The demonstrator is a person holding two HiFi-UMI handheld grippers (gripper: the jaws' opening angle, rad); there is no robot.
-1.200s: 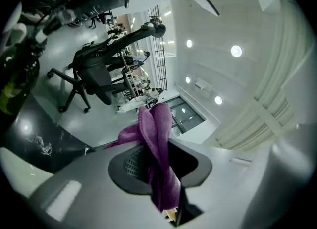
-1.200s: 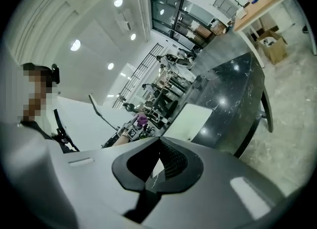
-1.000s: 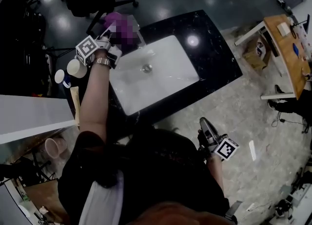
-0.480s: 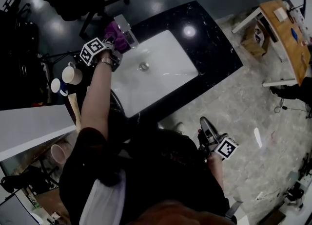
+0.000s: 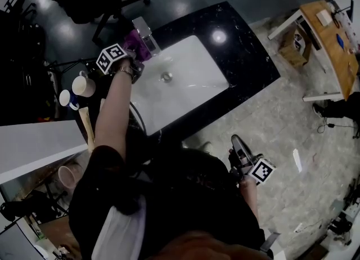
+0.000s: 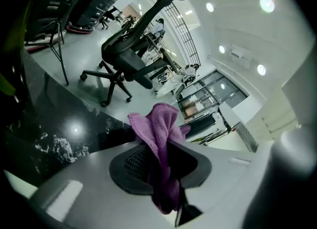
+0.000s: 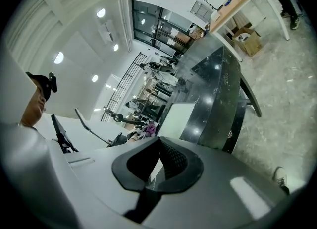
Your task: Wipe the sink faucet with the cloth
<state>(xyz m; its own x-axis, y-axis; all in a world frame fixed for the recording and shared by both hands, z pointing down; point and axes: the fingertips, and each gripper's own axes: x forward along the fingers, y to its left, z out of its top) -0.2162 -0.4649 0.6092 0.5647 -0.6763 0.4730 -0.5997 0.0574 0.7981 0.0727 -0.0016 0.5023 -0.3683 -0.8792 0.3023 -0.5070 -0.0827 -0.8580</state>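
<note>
Left tool (image 5: 131, 52) clamped on purple cloth (image 5: 134, 40) | lowered beside faucet (image 5: 145, 34) since before | right tool (image 5: 236, 140) closed, empty

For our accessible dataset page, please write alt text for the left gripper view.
A purple cloth is clamped in the left tool, its folds standing up above the jaws. Behind it are a black marbled counter and a black office chair.

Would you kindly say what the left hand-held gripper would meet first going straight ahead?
Probably the faucet: the left hand-held gripper, shut on the purple cloth, points towards it in the head view, though depth there is unclear.
</note>
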